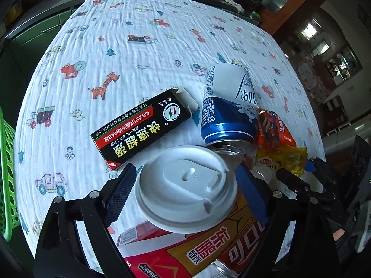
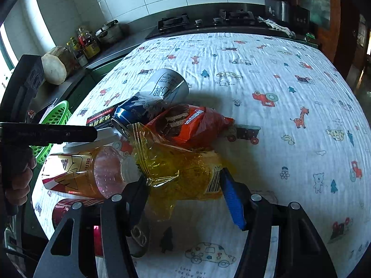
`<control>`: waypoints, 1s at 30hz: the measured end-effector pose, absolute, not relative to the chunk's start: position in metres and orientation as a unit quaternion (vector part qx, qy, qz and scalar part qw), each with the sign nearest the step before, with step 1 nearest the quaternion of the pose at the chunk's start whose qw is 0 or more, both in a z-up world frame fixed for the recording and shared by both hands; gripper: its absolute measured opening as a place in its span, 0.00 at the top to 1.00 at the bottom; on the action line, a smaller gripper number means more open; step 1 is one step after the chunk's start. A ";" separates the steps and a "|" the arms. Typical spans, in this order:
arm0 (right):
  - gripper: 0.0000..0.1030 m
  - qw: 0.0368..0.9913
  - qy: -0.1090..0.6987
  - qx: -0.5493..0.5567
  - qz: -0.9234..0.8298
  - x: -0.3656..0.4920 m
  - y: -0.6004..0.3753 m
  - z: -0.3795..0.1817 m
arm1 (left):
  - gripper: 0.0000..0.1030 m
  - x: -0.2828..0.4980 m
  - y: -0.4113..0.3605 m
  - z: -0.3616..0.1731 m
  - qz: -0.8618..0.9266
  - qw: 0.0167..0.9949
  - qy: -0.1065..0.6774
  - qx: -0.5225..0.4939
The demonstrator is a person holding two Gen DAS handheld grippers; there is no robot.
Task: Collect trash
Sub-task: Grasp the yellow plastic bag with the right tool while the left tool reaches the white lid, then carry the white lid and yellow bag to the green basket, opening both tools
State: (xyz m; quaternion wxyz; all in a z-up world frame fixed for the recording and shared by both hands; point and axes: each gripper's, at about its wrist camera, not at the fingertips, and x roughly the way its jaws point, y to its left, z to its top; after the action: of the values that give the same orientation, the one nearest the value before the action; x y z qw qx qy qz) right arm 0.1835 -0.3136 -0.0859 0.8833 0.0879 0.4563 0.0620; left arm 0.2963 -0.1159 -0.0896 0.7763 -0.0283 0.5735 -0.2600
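Note:
My left gripper [image 1: 185, 180] stands open around a paper cup with a white lid [image 1: 187, 190] and a red-yellow sleeve; the pads sit beside the lid with small gaps. A black glue box [image 1: 141, 129] and a blue-white can [image 1: 226, 106] lie just beyond. My right gripper [image 2: 183, 185] is open around a crumpled yellow wrapper [image 2: 180, 171]. An orange snack bag [image 2: 187, 125], the blue-white can [image 2: 150, 102] and a clear bottle with a yellow label [image 2: 85, 173] lie around it. A red can [image 2: 69, 210] lies at lower left.
A green perforated basket [image 1: 7, 173] stands at the table's left edge, also in the right wrist view [image 2: 54, 115]. The table carries a white cartoon-print cloth [image 1: 139, 53]. A stove and counter [image 2: 199, 23] run behind the table.

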 end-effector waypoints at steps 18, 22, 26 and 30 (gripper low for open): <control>0.53 0.888 0.448 0.087 0.062 0.178 -0.313 -0.082 | 0.17 0.294 -0.118 -0.090 -0.266 0.774 0.573 -0.033; 0.53 0.888 0.447 0.088 0.063 0.176 -0.313 -0.081 | 0.17 0.295 -0.120 -0.091 -0.265 0.773 0.576 -0.031; 0.55 0.890 0.442 0.087 0.065 0.174 -0.312 -0.077 | 0.18 0.296 -0.119 -0.092 -0.266 0.774 0.574 -0.036; 0.57 0.894 0.435 0.086 0.069 0.169 -0.309 -0.069 | 0.24 0.293 -0.117 -0.089 -0.272 0.776 0.567 -0.038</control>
State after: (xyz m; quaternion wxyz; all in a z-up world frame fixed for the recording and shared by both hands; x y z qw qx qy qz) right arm 0.1687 -0.3090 -0.0693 0.8939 0.0859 0.4346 0.0687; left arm 0.2925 -0.1167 -0.0887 0.7764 -0.0382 0.5674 -0.2716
